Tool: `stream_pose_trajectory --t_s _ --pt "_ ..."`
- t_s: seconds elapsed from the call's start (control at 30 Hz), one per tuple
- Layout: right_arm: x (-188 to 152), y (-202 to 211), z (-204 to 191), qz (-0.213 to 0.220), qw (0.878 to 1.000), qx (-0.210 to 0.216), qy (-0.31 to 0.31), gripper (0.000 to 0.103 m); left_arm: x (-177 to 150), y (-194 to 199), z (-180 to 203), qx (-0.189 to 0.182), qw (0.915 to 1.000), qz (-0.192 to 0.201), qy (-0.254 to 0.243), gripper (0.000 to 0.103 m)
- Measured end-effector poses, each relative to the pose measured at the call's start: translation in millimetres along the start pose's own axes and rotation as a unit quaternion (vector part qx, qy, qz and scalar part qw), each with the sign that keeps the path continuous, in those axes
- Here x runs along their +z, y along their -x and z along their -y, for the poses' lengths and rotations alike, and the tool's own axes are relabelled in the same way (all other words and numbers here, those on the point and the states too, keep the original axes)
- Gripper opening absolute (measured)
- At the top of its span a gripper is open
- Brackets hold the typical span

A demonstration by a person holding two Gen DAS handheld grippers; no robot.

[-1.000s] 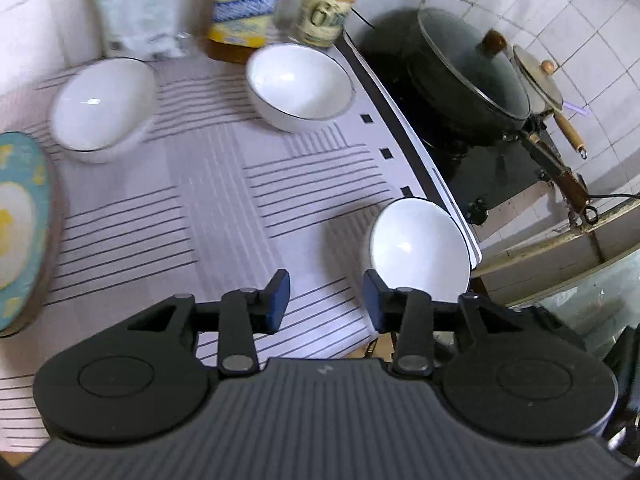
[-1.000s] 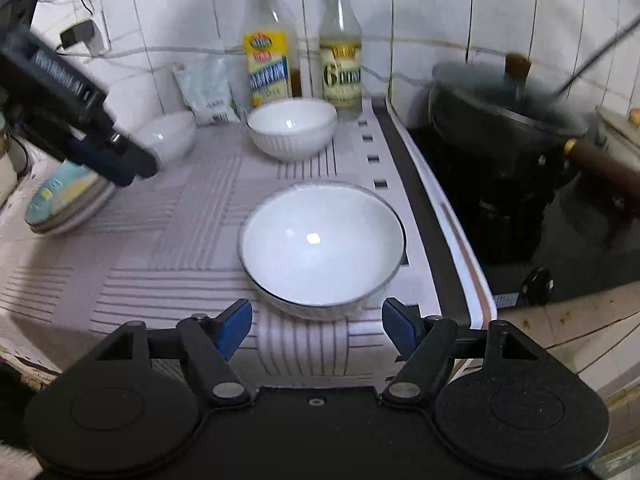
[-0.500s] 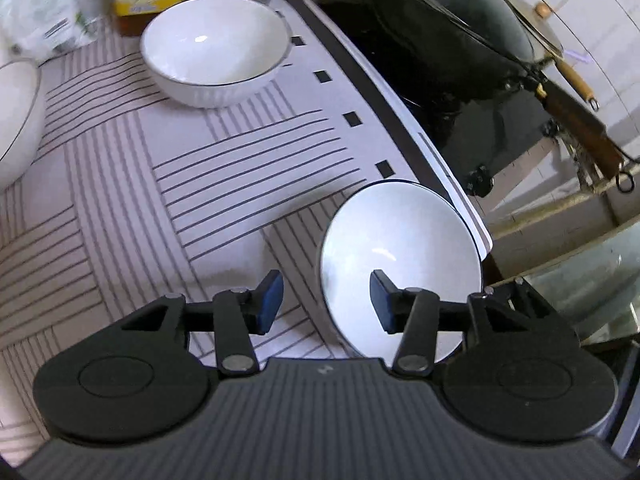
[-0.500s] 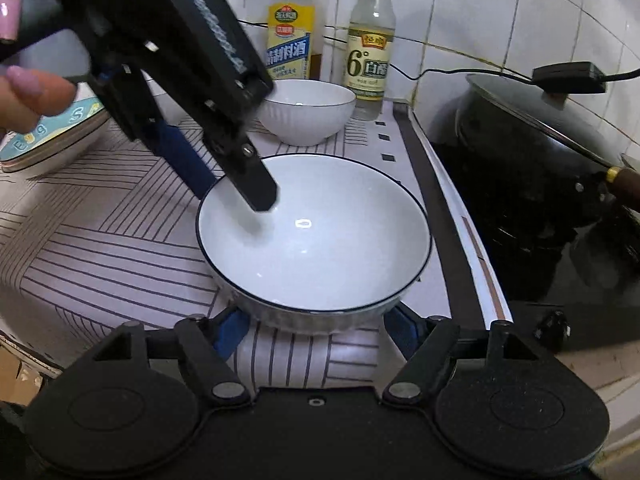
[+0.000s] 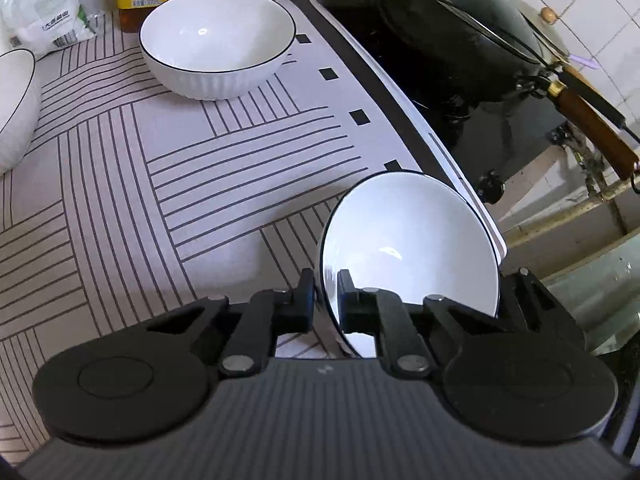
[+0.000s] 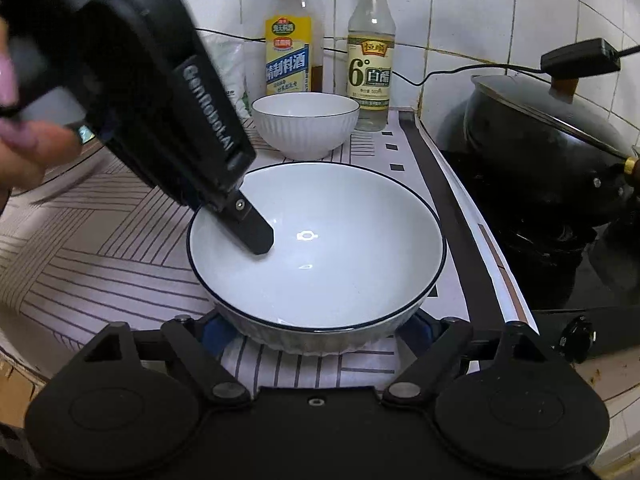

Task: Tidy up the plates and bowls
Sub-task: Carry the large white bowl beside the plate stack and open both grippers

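Kitchen worktop point(image 5: 200, 184), covered w/ a pale mat printed in blocks of thin dark stripes, black squares along its right border. At far left of the left wrist view, a slice of a white bowl w/ ribbed outer wall point(image 5: 14, 112). Behind it a crinkly white plastic pouch point(image 5: 44, 8), then an amber cooking-wine bottle w/ yellow label point(image 6: 289, 36) and a clear vinegar bottle, yellow cap point(image 6: 371, 48), both against glazed white wall tiles. In front of the bottles stands a second white ceramic bowl point(image 5: 218, 40): round, glossy inside, fluted outside, thin dark line on the rim.

Nearest bowl point(image 6: 320, 248), same make, sits at the mat's front right corner. Left gripper point(image 5: 322, 300), matte black plastic, has its jaws pressed together on this bowl's left rim: one finger inside on the glaze, one outside on the ribs. In the right wrist view a person's hand point(image 6: 20, 136) grips that tool at upper left.

Right gripper point(image 6: 316, 330): jaws spread wide and opening further, blue-padded fingers flanking the bowl's base at the near side; whether the pads touch the wall cannot be told.

Right of the mat, a black glossy hob point(image 5: 400, 60) carrying a dark wok w/ glass lid and wooden handle point(image 5: 480, 28).
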State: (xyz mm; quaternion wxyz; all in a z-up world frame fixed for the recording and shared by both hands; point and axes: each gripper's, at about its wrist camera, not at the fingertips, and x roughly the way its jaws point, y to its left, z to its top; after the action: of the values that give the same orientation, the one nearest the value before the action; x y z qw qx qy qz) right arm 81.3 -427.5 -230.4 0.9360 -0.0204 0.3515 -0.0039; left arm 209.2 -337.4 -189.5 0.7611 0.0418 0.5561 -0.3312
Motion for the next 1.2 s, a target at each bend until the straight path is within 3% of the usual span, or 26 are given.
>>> stream_pose_trajectory --t_s 0.4,0.6,0.9,1.2 --pt "11.4 11.6 -19.3 0.006 0.999 0.010 0.037 0.088 -11.2 27.2 2.2 0.037 0.9983 0.014 -0.043 0.011" --pt "26.8 18.3 -40.1 0.020 0.998 0.031 0.056 0.088 -19.7 57.5 -10.3 0.059 0.9972 0.033 -0.033 0.011" --pt "53.4 5.5 -80.8 0.033 0.989 0.099 0.106 0.088 -36.6 99.8 -57.1 0.095 0.9929 0.062 0.035 0.011" --pt "70.8 -30.7 -117.5 0.027 0.975 0.161 0.150 0.088 -50.4 113.8 -115.8 0.118 0.9845 0.060 0.115 0.012"
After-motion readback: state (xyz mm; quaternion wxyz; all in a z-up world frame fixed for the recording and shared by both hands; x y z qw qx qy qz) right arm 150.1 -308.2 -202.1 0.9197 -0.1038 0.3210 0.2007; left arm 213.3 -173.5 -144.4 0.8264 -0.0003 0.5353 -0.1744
